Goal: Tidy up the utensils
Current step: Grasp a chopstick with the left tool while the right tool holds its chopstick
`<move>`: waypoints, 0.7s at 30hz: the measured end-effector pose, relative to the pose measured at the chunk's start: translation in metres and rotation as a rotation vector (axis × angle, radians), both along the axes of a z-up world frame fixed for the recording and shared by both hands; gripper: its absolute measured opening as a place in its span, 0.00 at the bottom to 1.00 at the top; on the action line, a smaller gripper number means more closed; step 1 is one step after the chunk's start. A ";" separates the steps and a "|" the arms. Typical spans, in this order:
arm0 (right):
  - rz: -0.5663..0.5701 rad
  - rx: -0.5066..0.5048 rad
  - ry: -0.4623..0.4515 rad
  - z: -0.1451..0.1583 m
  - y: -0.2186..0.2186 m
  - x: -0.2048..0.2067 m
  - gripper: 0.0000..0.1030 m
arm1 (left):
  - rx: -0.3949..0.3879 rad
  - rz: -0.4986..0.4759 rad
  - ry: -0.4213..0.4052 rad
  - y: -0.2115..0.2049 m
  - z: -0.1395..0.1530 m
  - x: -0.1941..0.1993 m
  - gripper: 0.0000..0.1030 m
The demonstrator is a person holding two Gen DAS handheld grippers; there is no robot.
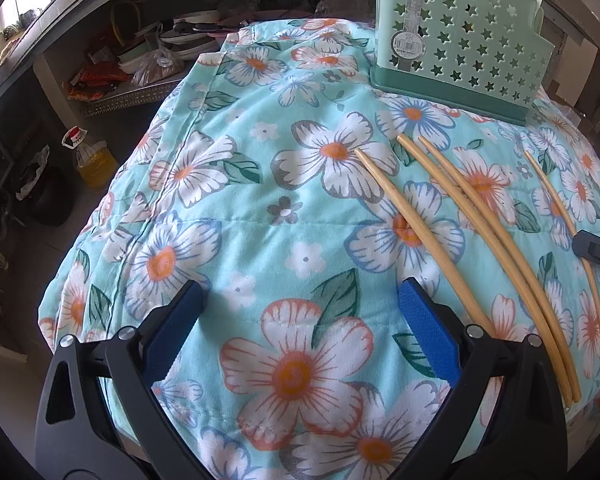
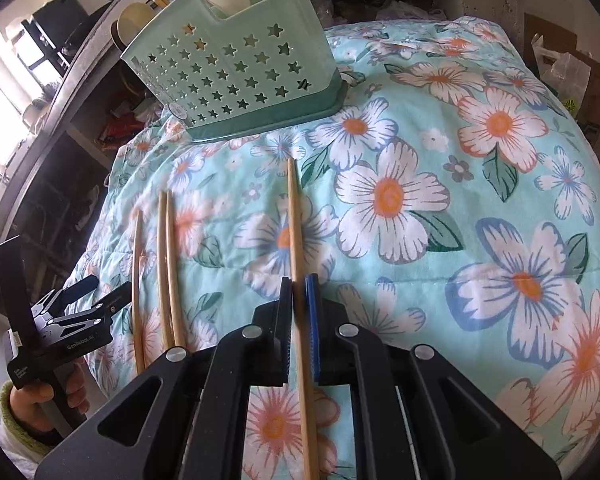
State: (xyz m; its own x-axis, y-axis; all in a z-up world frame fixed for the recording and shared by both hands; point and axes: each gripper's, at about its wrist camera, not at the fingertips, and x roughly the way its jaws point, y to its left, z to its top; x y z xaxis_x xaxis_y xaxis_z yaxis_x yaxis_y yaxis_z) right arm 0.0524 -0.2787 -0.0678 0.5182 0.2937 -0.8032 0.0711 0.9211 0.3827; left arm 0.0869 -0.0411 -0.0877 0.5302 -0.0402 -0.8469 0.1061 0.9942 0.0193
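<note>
Several bamboo chopsticks lie on the floral cloth [image 1: 260,208]. My right gripper [image 2: 300,292] is shut on one chopstick [image 2: 294,216], which runs between its jaws and points toward the green star-holed utensil holder [image 2: 236,72]. Three more chopsticks [image 2: 166,264] lie to its left. In the left wrist view my left gripper [image 1: 300,300] is open and empty over the cloth, with three loose chopsticks [image 1: 476,232] to its right and the held one [image 1: 560,216] farthest right by the right gripper's tip. The holder [image 1: 460,48] stands at the far right and holds spoons and chopsticks.
The cloth [image 2: 460,200] covers a rounded table. Shelves with dishes and bags [image 1: 152,60] stand behind on the left. An oil bottle [image 1: 92,160] sits on the floor at the left. A cardboard box with bags [image 2: 568,72] is at the far right.
</note>
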 end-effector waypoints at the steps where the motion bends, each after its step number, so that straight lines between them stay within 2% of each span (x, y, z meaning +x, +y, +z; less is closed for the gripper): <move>1: -0.002 0.002 0.002 -0.001 0.004 0.003 0.08 | 0.000 0.000 0.000 0.000 0.000 0.000 0.92; 16: -0.039 0.021 -0.003 -0.003 0.003 0.000 0.08 | 0.013 -0.014 -0.056 0.000 0.000 -0.010 0.92; 21: -0.039 0.023 -0.003 -0.003 0.003 0.000 0.08 | -0.016 -0.040 -0.027 0.005 0.004 -0.007 0.92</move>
State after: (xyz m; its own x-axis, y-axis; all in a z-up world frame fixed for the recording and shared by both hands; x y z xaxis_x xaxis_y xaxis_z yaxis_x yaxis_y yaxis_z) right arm 0.0526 -0.2761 -0.0709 0.5320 0.2919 -0.7948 0.1053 0.9086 0.4042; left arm 0.0800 -0.0364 -0.0839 0.5509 -0.0750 -0.8312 0.1451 0.9894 0.0069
